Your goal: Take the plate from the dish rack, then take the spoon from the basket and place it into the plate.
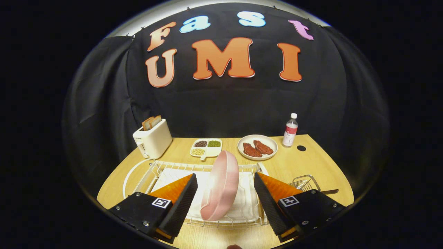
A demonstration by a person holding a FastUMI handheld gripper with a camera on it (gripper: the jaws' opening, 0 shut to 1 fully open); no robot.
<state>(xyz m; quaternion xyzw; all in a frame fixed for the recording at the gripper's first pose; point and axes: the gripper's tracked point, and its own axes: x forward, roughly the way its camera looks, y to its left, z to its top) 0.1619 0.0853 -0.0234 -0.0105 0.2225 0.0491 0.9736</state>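
Standing on edge in the dish rack [155, 173] on the counter [294, 162], the pink plate [221, 185] sits between the gripper [225, 181] jaws, which are spread wide, gripping nothing, apart from it, with the basket [304, 182] and spoon [328, 191] right of the rack.

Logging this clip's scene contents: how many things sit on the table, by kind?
Plates: 2, pink plate between the open gripper fingers, white plate
Divided dish: 1
Toaster: 1
Bottle: 1
Dish rack: 1
Basket: 1
Total: 7
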